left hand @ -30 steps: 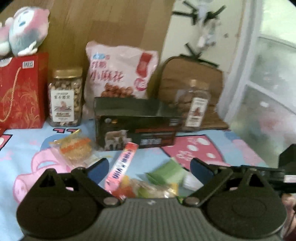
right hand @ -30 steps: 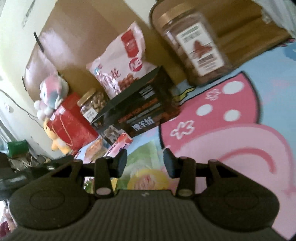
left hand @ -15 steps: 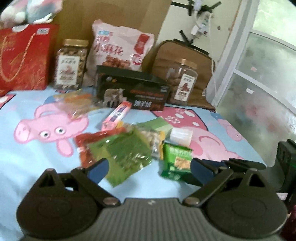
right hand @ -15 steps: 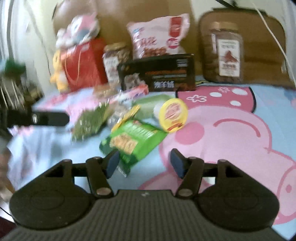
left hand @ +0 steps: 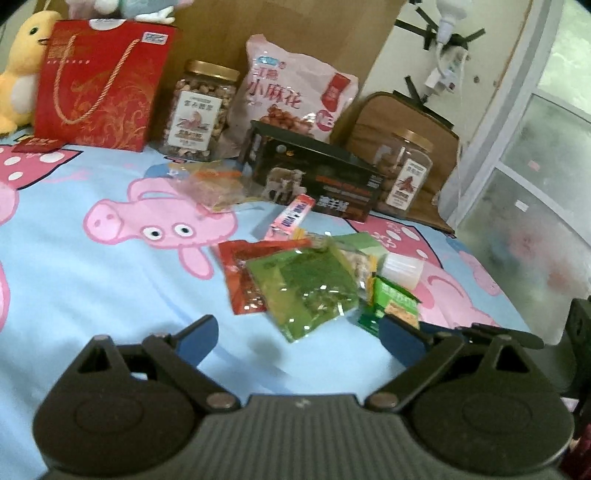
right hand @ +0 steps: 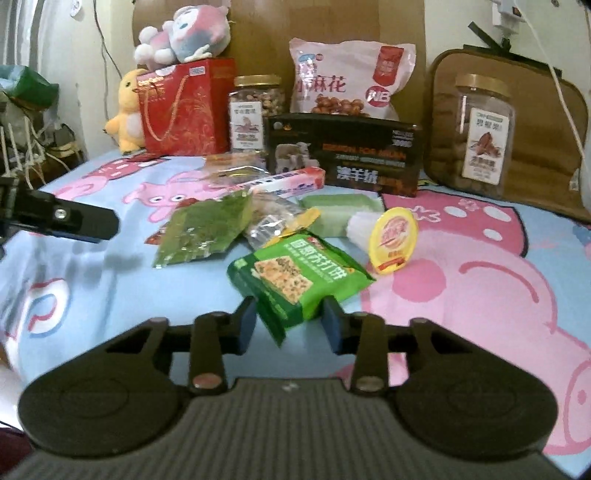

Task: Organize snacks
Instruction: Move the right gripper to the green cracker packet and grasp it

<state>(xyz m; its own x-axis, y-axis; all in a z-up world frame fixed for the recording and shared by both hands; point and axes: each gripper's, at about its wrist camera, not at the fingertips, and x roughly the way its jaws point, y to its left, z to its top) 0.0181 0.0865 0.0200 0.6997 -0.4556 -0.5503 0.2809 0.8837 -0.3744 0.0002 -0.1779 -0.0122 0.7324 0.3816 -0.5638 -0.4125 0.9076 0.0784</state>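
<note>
A loose pile of snacks lies on the pig-print sheet [left hand: 92,288]. The green cracker packet [right hand: 299,277] has its near end between the fingers of my right gripper [right hand: 288,321]. Those jaws are closing, and the pads stand just beside the packet's edges without clearly pressing it. Behind it are a yellow-lidded cup [right hand: 393,240], a green seaweed pack [right hand: 207,229], a pale green bar [right hand: 340,210] and a pink stick box [right hand: 280,182]. My left gripper [left hand: 299,334] hangs open and empty just short of the seaweed pack [left hand: 306,288], with the cracker packet [left hand: 391,302] by its right finger.
Along the back stand a red gift bag [left hand: 99,85], two nut jars [left hand: 199,110] [right hand: 482,136], a pink snack bag [left hand: 291,99] and a black box [left hand: 314,177]. Plush toys [right hand: 184,33] sit at the far left. The sheet's edge and a glass door [left hand: 535,192] are on the right.
Both grippers drew back from the back row, bringing the snack pile into view. My right gripper rolled level, opened, then narrowed around the green cracker packet's end.
</note>
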